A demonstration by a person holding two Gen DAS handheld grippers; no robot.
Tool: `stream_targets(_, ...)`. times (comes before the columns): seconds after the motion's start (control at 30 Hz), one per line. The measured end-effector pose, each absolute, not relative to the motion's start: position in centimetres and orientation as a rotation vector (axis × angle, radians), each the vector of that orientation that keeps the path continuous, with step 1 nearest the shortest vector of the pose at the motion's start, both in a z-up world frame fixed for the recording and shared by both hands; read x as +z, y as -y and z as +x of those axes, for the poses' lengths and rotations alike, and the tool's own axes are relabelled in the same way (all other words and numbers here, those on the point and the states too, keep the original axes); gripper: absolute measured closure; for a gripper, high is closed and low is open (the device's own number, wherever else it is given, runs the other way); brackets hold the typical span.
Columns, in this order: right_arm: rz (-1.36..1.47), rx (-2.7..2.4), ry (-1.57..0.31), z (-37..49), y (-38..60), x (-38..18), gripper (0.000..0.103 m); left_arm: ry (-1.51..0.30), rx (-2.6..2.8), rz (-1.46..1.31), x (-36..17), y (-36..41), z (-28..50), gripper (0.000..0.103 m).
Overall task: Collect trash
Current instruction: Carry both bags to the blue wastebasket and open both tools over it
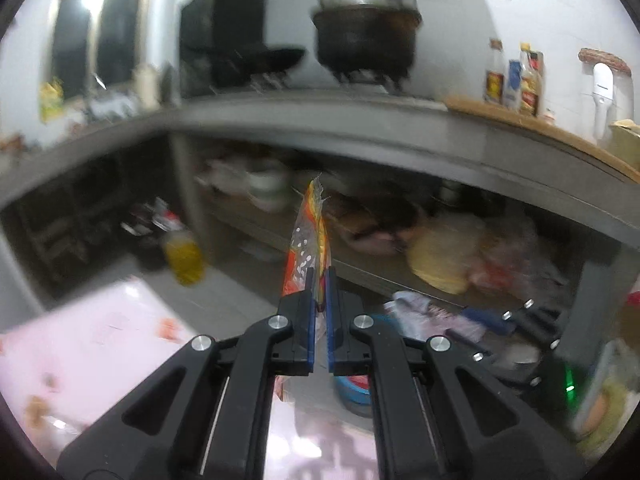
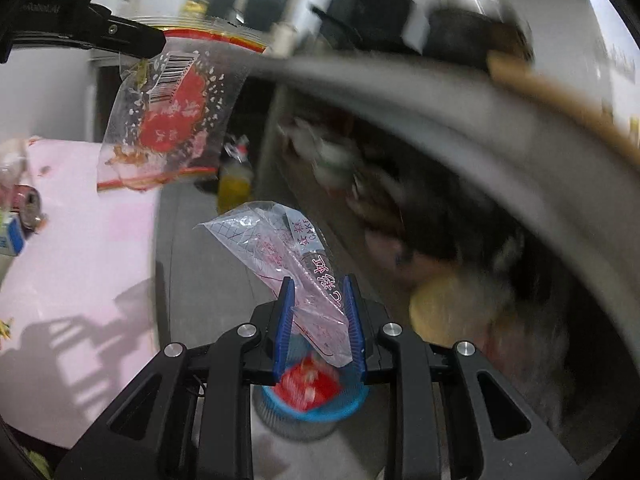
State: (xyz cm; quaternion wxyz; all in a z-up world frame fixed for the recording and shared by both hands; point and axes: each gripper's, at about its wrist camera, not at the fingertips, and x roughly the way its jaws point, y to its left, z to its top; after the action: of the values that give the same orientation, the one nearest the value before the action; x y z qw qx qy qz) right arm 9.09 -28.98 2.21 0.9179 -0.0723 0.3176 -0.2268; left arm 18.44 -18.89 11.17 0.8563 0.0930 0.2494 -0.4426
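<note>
Step in hand: carrying trash to the bin. Both wrappers are airborne, neither dropped yet.

Landmark: blue bin (image 2: 310, 404), on the floor beside the desk (image 2: 80, 240).

- Right hand-held gripper (image 2: 319, 322) sits directly above the bin, pads pinching a clear cake wrapper (image 2: 280, 248). The wrapper's upper end sticks up and away from the bin; its lower end hangs toward the opening. Judgement: next move is to spread the jaws and let it fall, nudging lower first if it looks likely to drift past the rim.
- Left hand-held gripper (image 1: 319, 292) is up and left of the bin, over the desk edge, jaws pressed together on a red-printed clear bag (image 2: 172, 112). Judgement: it needs to travel over the bin before letting go.
- Bin already holds red trash (image 2: 310, 386).

Counts: 2 wrappers in grip, 1 bin, 1 red item visible inside. More small items sit on the desk left of the bin; too blurred to count. Beyond the bin: cluttered shelf, 1 yellow oil bottle (image 2: 234, 180).
</note>
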Motion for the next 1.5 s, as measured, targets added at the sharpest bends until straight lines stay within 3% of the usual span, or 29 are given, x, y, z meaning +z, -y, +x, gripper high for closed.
stream_targets(0.4,0.318,-0.560,-0.863,7.1,42.3,-8.7,0.078,-1.094,-1.080,0.073,-1.7,33.0,25.2,0.100)
stream_targets(0.77,0.630,-0.550,-0.926,10.9,49.3,-18.6,0.078,-1.320,-0.973,0.146,-12.3,41.5,29.1,0.099)
stream_targets(0.83,0.678,-0.533,-0.906,12.0,50.6,-20.4,0.074,-1.336,-0.932,0.180,-13.5,42.6,29.6,0.085)
stream_targets(0.87,0.699,-0.522,-0.905,12.5,51.0,-21.2,0.062,-1.343,-0.911,0.190,-14.0,42.9,29.9,0.069)
stream_targets(0.9,0.722,-0.510,-0.907,13.0,51.5,-22.4,0.056,-1.342,-0.887,0.200,-14.6,43.1,30.1,0.059)
stream_targets(0.93,0.740,-0.504,-0.907,13.5,52.0,-23.7,0.052,-1.337,-0.868,0.208,-14.7,42.8,30.4,0.057)
stream_targets(1.13,0.768,-0.534,-0.918,13.2,51.9,-26.1,0.052,-1.290,-0.829,0.212,-13.5,41.1,30.4,0.051)
stream_targets(1.5,0.638,-0.500,-0.886,10.4,47.6,-20.3,0.052,-1.118,-0.884,0.197,-6.0,35.5,27.6,0.041)
